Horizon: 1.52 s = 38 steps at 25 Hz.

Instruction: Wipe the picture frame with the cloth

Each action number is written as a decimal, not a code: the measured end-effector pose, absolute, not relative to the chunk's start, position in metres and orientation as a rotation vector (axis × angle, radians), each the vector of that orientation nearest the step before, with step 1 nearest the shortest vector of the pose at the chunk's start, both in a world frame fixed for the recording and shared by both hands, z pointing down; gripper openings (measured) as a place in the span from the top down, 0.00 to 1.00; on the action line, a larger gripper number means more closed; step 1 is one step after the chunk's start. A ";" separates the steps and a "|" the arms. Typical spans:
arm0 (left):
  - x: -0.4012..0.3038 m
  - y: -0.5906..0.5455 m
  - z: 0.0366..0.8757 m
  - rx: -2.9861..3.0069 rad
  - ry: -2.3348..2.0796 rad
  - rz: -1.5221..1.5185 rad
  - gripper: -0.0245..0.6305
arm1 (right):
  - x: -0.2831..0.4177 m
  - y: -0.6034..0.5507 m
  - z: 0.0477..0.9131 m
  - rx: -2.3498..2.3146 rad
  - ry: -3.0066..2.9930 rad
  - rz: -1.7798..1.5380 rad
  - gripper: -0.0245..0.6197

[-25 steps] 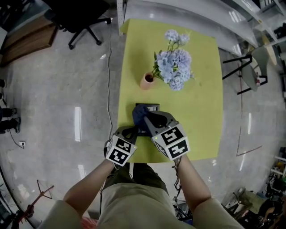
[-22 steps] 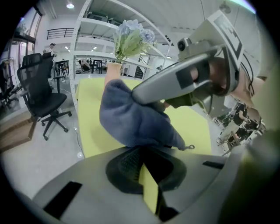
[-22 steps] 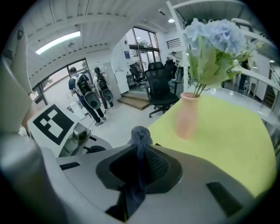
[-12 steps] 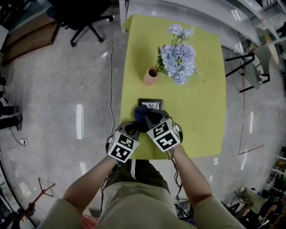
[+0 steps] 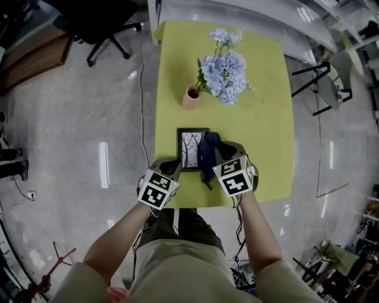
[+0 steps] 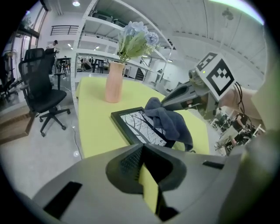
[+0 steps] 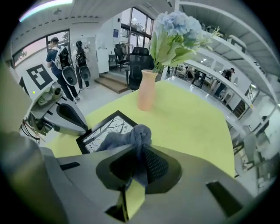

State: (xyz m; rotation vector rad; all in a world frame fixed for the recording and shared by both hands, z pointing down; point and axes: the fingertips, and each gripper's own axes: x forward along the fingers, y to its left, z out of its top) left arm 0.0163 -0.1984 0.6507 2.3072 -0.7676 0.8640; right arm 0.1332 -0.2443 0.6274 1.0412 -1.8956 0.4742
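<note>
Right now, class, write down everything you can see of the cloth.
The cloth is dark blue-grey, soft and fuzzy-looking, and bunched into a crumpled wad. The right gripper has its jaws shut on one fold. The rest drapes over the right side of the frame, which lies flat on the yellow-green table. A loose end trails towards the table's near edge.

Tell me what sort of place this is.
Probably a lab or workshop-style workspace rather than a home. It has a polished concrete floor, long white industrial shelving, a black office chair, and a yellow-green table standing in the open.
</note>
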 end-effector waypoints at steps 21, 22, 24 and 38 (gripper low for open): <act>0.013 -0.173 0.651 2.320 -0.774 0.822 0.95 | 0.043 -0.180 0.640 0.943 -2.187 0.890 0.89; 0.013 -0.173 0.651 2.318 -0.773 0.816 0.95 | 0.047 -0.179 0.641 0.950 -2.179 0.892 0.89; 0.013 -0.173 0.652 2.332 -0.768 0.827 0.95 | 0.056 -0.178 0.643 0.975 -2.150 0.886 0.89; 0.009 -0.175 0.652 2.297 -0.832 0.866 0.95 | 0.175 -0.174 0.615 1.349 -2.000 0.879 0.89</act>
